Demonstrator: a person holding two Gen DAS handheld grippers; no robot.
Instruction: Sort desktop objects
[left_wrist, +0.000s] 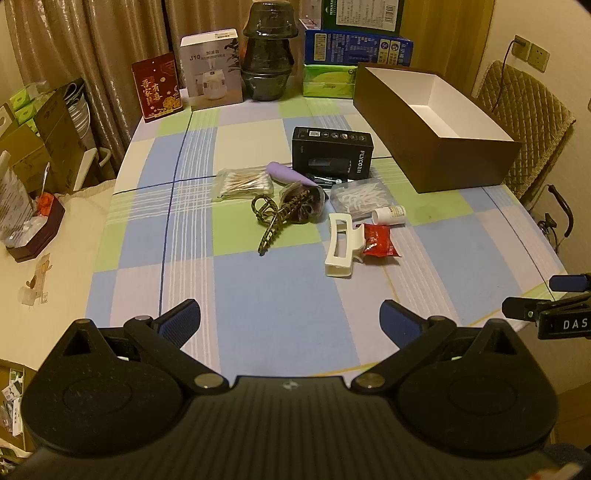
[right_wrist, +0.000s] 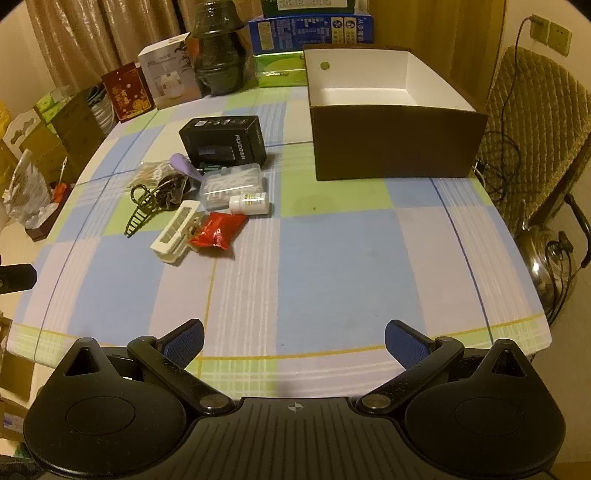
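Checked blue-and-green cloth covered the tabletop (left_wrist: 258, 295). Small things sat in a pile (left_wrist: 314, 206) in the middle, and the big brown cardboard box (right_wrist: 391, 147) looked empty. Left gripper (left_wrist: 290, 323) and right gripper (right_wrist: 293, 345) hung with jaws wide apart, holding nothing. Sorting looked not yet begun.

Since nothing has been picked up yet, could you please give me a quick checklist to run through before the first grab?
1. Left gripper open, nothing between its fingers: ok.
2. Right gripper open, nothing held: ok.
3. Brown box open-topped, visible interior bare: ok.
4. White hair claw separate from neighbours: not ok, it touches the red packet.
5. Small white bottle upright: not ok, it lies on its side.
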